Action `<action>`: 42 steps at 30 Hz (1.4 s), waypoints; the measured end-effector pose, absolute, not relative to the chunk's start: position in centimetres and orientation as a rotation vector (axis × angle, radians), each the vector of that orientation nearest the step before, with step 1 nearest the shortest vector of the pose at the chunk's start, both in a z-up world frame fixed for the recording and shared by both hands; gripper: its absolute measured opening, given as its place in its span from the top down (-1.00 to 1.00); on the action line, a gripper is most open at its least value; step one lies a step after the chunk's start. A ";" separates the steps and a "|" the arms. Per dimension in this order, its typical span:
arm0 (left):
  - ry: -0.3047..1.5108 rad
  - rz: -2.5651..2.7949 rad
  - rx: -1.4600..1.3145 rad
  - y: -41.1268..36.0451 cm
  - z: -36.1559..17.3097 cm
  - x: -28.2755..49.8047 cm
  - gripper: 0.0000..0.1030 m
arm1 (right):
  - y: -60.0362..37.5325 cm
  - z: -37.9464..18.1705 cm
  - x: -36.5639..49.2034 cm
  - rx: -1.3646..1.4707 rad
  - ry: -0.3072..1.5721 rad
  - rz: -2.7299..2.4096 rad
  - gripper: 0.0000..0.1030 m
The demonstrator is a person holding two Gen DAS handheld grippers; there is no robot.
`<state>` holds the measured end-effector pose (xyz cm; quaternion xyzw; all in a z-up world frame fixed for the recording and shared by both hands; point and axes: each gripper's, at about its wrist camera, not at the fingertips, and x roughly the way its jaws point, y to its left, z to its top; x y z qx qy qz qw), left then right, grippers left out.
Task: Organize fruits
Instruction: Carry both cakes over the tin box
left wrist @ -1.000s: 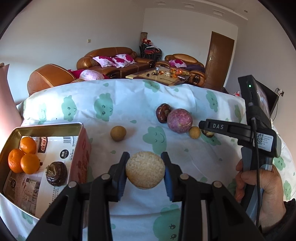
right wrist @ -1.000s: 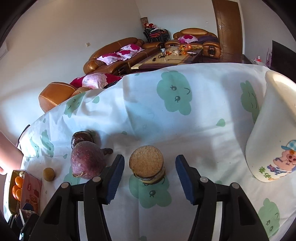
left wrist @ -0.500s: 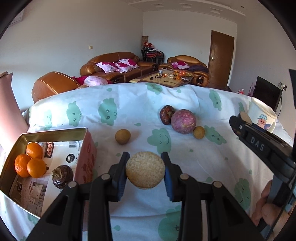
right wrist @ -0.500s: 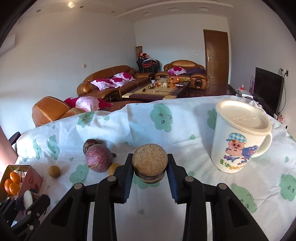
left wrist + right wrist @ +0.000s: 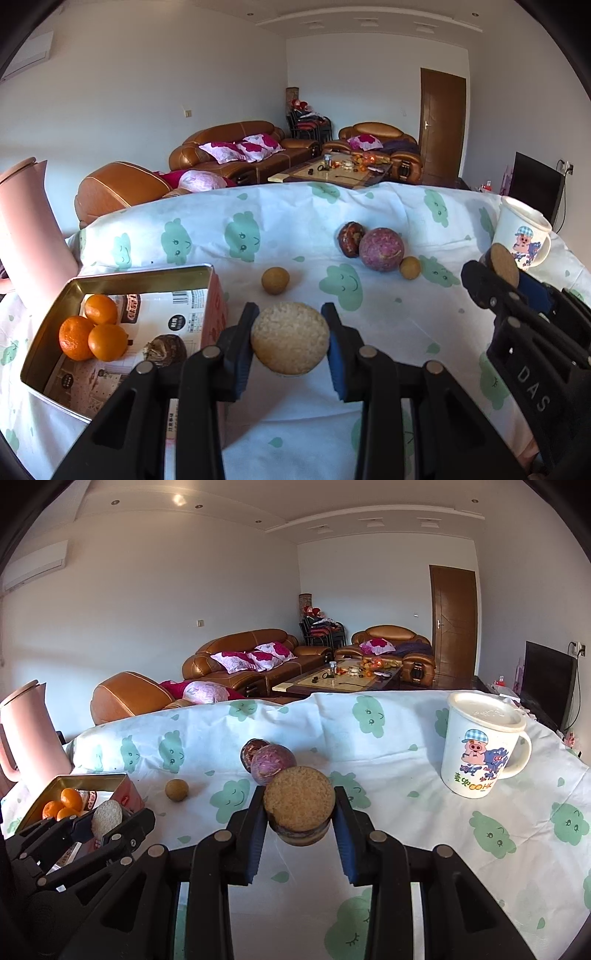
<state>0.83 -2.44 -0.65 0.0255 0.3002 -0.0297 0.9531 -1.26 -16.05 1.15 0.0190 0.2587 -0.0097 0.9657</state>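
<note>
My left gripper (image 5: 290,345) is shut on a pale round rice cake (image 5: 290,342) and holds it above the table, right of the open tin box (image 5: 140,282). The tin holds three oranges (image 5: 92,332) and a dark fruit (image 5: 165,349). My right gripper (image 5: 299,812) is shut on a brown round sandwich biscuit (image 5: 299,805), lifted above the cloth. On the table lie a purple passion fruit (image 5: 381,249), a dark fruit (image 5: 350,237) behind it and two small tan longans (image 5: 275,280) (image 5: 410,267).
A white cartoon mug with lid (image 5: 480,746) stands at the right. A pink kettle (image 5: 27,734) stands at the far left behind the tin. The table carries a white cloth with green clouds (image 5: 406,830). Sofas fill the room behind.
My right gripper closed on the brown biscuit and lifted it up off the cloth. My left gripper still holds the rice cake and has risen slightly.
</note>
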 end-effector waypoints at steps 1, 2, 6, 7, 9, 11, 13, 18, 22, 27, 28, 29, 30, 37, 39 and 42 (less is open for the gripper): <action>0.609 -0.061 0.053 -2.2 -0.6 0.7 0.29 | -15.9 1.1 -1.4 0.040 0.522 -0.013 0.29; 0.609 -0.061 0.051 -2.0 -0.6 0.7 0.29 | -15.6 1.1 -1.6 0.044 0.524 -0.006 0.29; 0.605 -0.055 0.035 -0.4 -0.2 0.5 0.29 | -14.8 0.9 -1.8 0.058 0.534 0.018 0.30; 0.601 -0.051 0.033 0.1 -0.1 0.4 0.29 | -14.6 0.9 -1.9 0.065 0.537 0.025 0.30; 0.592 -0.041 0.030 1.0 0.2 0.4 0.29 | -14.0 0.8 -1.9 0.079 0.544 0.040 0.30; 0.586 -0.030 0.026 2.0 0.4 0.6 0.29 | -13.2 0.8 -1.9 0.081 0.546 0.057 0.30; 0.582 -0.013 0.021 3.2 0.6 0.7 0.29 | -12.1 1.0 -2.0 0.078 0.542 0.074 0.30; 0.572 0.037 -0.005 7.1 1.0 1.2 0.29 | -8.9 1.3 -1.5 0.075 0.540 0.133 0.30; 0.573 0.084 -0.029 10.4 1.3 1.7 0.29 | -5.8 1.4 -0.9 0.067 0.537 0.183 0.30; 0.585 0.130 -0.045 13.6 1.2 2.0 0.29 | -2.2 1.2 0.1 0.062 0.543 0.236 0.30; 0.589 0.137 -0.049 14.0 1.2 2.1 0.29 | -1.6 1.2 0.4 0.062 0.546 0.246 0.30; 0.594 0.143 -0.052 14.5 1.1 2.2 0.29 | -0.9 1.1 0.6 0.062 0.549 0.256 0.30; 0.600 0.148 -0.053 14.9 1.1 2.3 0.29 | -0.2 1.0 0.8 0.062 0.551 0.264 0.30; 0.648 0.199 -0.051 16.9 0.6 3.2 0.29 | 2.9 0.5 3.0 0.078 0.588 0.295 0.29; 0.672 0.228 -0.044 17.3 0.2 3.5 0.29 | 3.7 0.2 3.7 0.076 0.604 0.301 0.29; 0.712 0.251 -0.036 17.7 -0.6 4.1 0.29 | 4.5 -0.6 4.6 0.073 0.630 0.309 0.29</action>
